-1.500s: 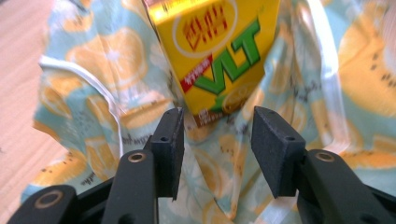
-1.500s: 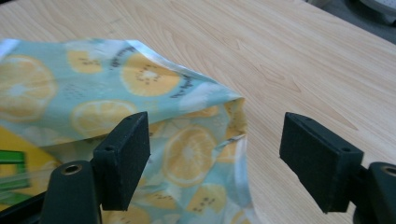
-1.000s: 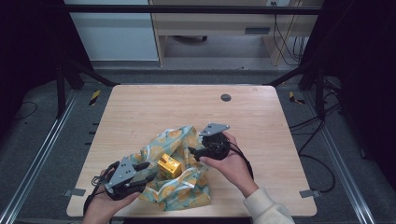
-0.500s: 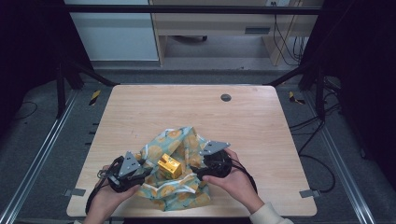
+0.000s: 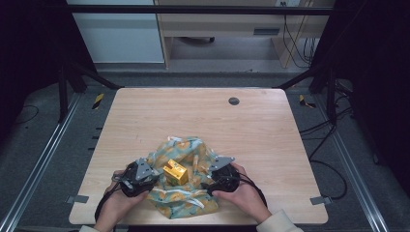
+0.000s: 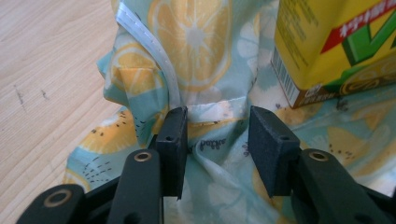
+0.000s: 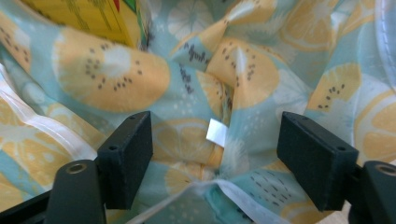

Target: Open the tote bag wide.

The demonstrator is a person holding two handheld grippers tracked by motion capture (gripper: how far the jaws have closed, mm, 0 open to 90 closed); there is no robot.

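In the high view, a wooden table (image 5: 203,121) is seen from above, with a crumpled cloth bag (image 5: 186,193) printed with lemon slices lying near its lower edge. At the lower left of the frame the left gripper (image 5: 145,180) is held in the person's left hand (image 5: 116,205) and is pressed against the left side of the bag. A yellow carton (image 5: 175,172) is set on the fabric at the middle of the bag, between the two grippers. At the lower right the right gripper (image 5: 212,183) is held in the right hand (image 5: 244,193) against the bag's right side. A small dark round disc (image 5: 234,101) is set into the tabletop in the upper middle, well apart from the bag.

In the left gripper view, the jaws are kept narrowly apart, and a fold of the bag's hem (image 6: 212,112) is seen standing in the gap, touching the left jaw; the carton (image 6: 336,42) fills the upper right corner.

In the right gripper view, the jaws are spread wide over the rumpled fabric (image 7: 210,93), with nothing gripped, and a corner of the carton (image 7: 88,16) is seen at the upper left
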